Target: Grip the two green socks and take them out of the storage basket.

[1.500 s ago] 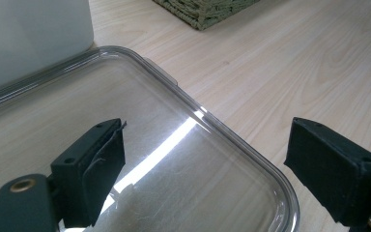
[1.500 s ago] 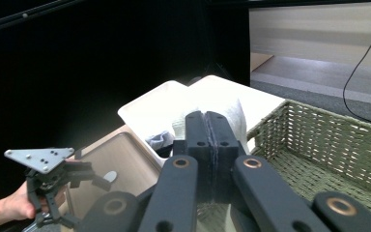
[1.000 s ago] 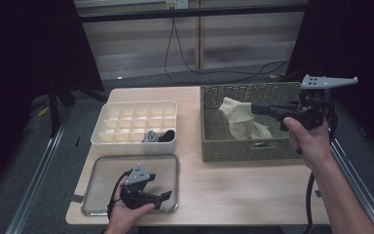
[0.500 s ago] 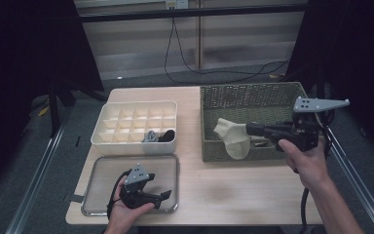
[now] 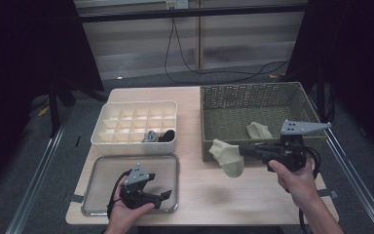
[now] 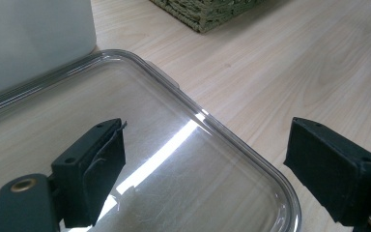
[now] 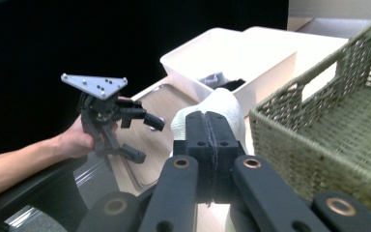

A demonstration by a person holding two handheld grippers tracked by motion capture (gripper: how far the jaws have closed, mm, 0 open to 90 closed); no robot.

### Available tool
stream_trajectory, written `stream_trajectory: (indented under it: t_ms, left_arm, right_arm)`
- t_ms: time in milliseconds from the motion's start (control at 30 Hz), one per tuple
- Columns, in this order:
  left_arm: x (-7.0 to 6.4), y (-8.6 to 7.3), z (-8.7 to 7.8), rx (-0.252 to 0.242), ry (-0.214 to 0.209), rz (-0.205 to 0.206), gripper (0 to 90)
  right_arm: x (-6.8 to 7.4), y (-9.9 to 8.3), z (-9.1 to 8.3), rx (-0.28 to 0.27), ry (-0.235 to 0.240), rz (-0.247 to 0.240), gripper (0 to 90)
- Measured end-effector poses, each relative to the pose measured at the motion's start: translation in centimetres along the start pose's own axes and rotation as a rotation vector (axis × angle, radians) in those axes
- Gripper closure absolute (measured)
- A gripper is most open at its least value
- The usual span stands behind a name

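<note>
The pale sock [image 5: 228,157] hangs clamped in the right gripper [image 5: 246,149], off the counter [image 5: 253,195] and just outside the near front wall of the woven basket [image 5: 224,105]. In the right gripper view the two black jaws are pressed flat together on a fold of the sock [image 7: 212,107], whose rounded bulk bulges up behind them. The person's right hand [image 5: 294,178] grips the handle from the near edge of the counter, with the grey three-cornered plate riding on top.

Nearest on the other side, the left gripper [image 5: 163,196] rests low over the clear tray lid [image 5: 102,173], held by the left hand [image 5: 126,207]. Its jaws stand well apart with nothing between them — in the left gripper view the lid's glossy surface [image 6: 183,159] and rounded corner show through the gap, and bare wood lies beyond.

Farther back, just behind the lid, sits the white divided box [image 5: 121,122]; a grey sock [image 5: 150,136] and a black sock [image 5: 168,135] lie in neighbouring compartments of its front row (the rest of the cells look unfilled). To its right, inside the basket, a second pale sock [image 5: 259,130] lies on the woven floor near the front wall, a little beyond the held one.
</note>
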State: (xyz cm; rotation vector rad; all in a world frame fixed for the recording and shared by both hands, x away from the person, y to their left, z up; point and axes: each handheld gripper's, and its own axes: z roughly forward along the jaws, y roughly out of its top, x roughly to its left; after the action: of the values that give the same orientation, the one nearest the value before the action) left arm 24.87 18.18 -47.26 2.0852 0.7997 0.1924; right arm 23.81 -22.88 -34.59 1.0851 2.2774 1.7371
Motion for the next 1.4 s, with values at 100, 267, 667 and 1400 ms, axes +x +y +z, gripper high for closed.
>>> stream_trajectory:
  t_ms: [100,267,667,1400]
  left_arm:
    - [0.0,0.0,0.0,0.009,-0.001,0.003,14.0]
    - [-0.1,0.0,0.2,0.004,-0.007,0.002,14.0]
    - [-0.2,0.0,0.4,0.019,-0.01,0.016,14.0]
    - [-0.2,0.0,0.2,0.012,-0.01,0.013,14.1]
  right_arm:
    - [0.0,-0.9,0.4,0.005,0.006,0.015,90.0]
    - [-0.4,-2.7,1.1,0.02,0.018,0.057,90.0]
    - [-1.7,-5.8,2.9,0.095,0.009,0.103,90.0]
    - [-5.4,-10.2,2.8,0.231,-0.149,0.181,89.3]
